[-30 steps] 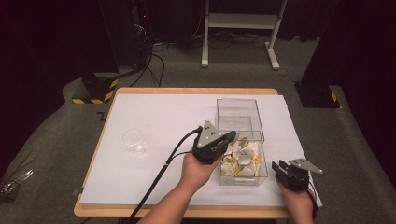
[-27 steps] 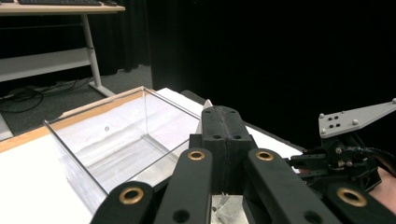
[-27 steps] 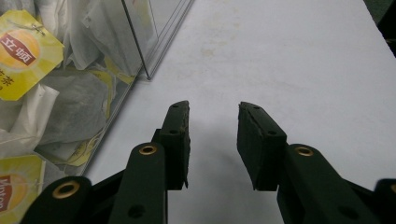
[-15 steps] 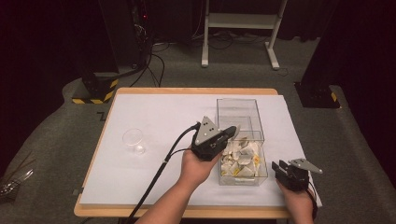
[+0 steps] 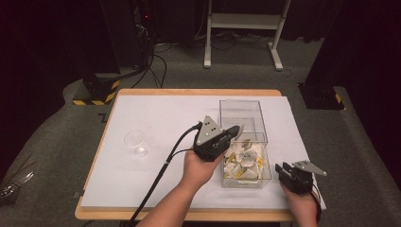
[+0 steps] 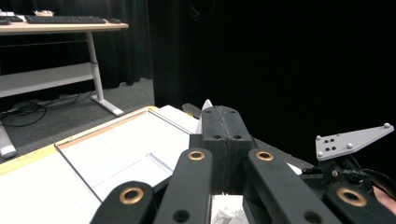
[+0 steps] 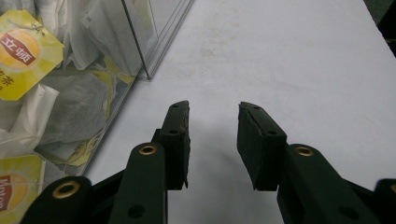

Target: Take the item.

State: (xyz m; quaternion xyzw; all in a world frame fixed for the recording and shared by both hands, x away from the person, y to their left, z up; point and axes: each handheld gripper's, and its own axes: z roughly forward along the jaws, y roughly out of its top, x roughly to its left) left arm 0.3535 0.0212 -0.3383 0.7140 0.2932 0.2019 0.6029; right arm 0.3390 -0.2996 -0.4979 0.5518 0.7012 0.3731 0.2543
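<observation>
A clear plastic box (image 5: 259, 123) stands on the white table cover, right of centre. Its near compartment holds several tea bags (image 5: 243, 161) with yellow tags (image 7: 28, 46). My left gripper (image 5: 236, 131) hovers over the box's near left side, tilted up, with its jaws shut. A thin white tip (image 6: 206, 105), seemingly a tea bag's corner, pokes out from between the pads of the left gripper (image 6: 223, 114). My right gripper (image 5: 283, 170) rests by the table's front edge, right of the box. The right gripper (image 7: 214, 116) stands open over bare cover with nothing between its jaws.
A small clear cup (image 5: 135, 142) sits on the left part of the white cover (image 5: 165, 118). The left gripper's black cable (image 5: 161, 172) trails to the front edge. The box's wall (image 7: 135, 42) is just left of my right gripper. A desk frame (image 5: 246, 21) stands beyond the table.
My left gripper has lifted slightly over the box with its jaws still shut. The right gripper has stayed where it was.
</observation>
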